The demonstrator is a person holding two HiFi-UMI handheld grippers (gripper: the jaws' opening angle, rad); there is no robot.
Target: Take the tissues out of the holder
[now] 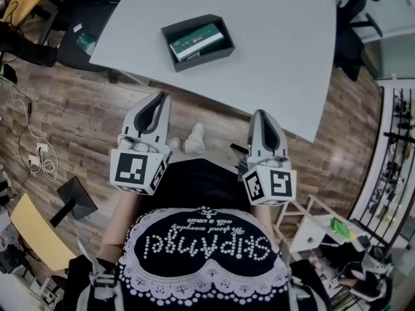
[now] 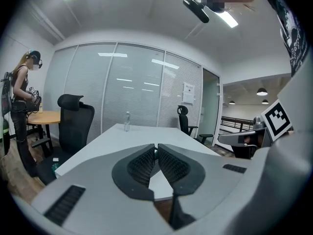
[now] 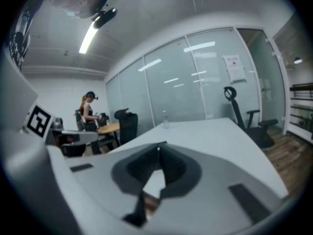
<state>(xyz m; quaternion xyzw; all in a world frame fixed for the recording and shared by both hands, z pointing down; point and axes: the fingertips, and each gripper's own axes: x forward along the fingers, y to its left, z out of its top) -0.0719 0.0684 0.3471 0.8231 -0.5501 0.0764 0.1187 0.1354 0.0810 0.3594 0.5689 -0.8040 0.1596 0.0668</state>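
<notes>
The tissues (image 1: 196,44), a flat green-and-white pack, lie inside the holder (image 1: 206,60), a shallow dark rectangular tray with low straight walls. It sits on the pale, smooth bench (image 1: 279,50), toward its far left part. The print on the pack is too small to read. Both grippers are held short of the bench's near edge, over the wood-plank floor (image 1: 84,115) and well apart from the holder. The left gripper (image 1: 160,94) has its ribbed dark fingers (image 2: 142,163) closed tip to tip on nothing. The right gripper (image 1: 260,112) is likewise closed and empty, fingers (image 3: 171,168) meeting at the tips. From either gripper's own view the grey shell blocks the near bench, so the holder cannot be made out. Only a small clear bottle (image 2: 127,121) far down the bench shows.
</notes>
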